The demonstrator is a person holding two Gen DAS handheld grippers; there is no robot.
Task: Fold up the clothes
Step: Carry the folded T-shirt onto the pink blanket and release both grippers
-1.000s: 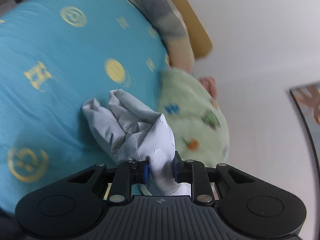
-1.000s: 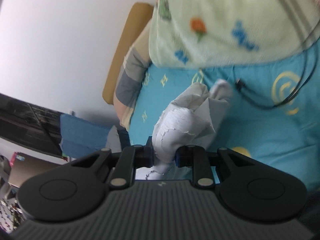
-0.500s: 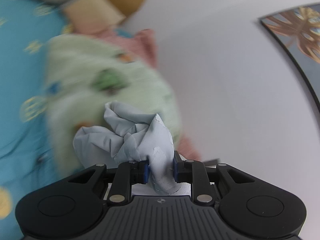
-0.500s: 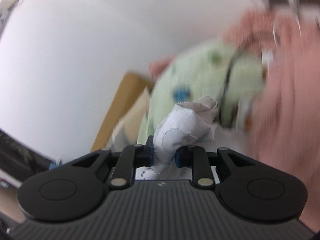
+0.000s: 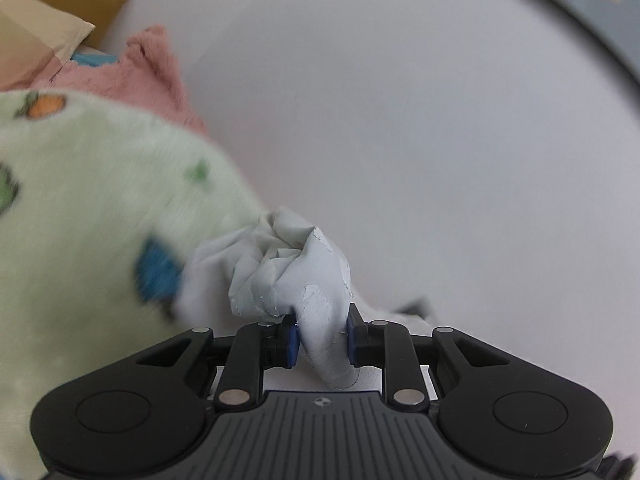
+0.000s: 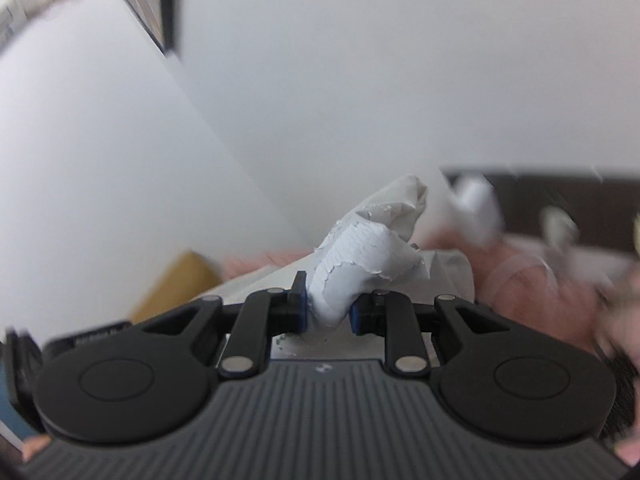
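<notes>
Garment point(image 5: 296, 276): pale grey, bunched, lifted off bed toward wall. Left gripper point(image 5: 322, 338) fingers clenched on one wad, right gripper point(image 6: 328, 310) likewise, probably to spread it. Green blanket point(image 5: 80, 200) at 9 o'clock.

Matt black plastic left gripper point(image 5: 322, 340) and right gripper point(image 6: 327, 314), blue pads; grey garment point(image 5: 288, 264) thin cloth, its print cracked, flaking; green blanket point(image 5: 80, 208) fleecy.
</notes>
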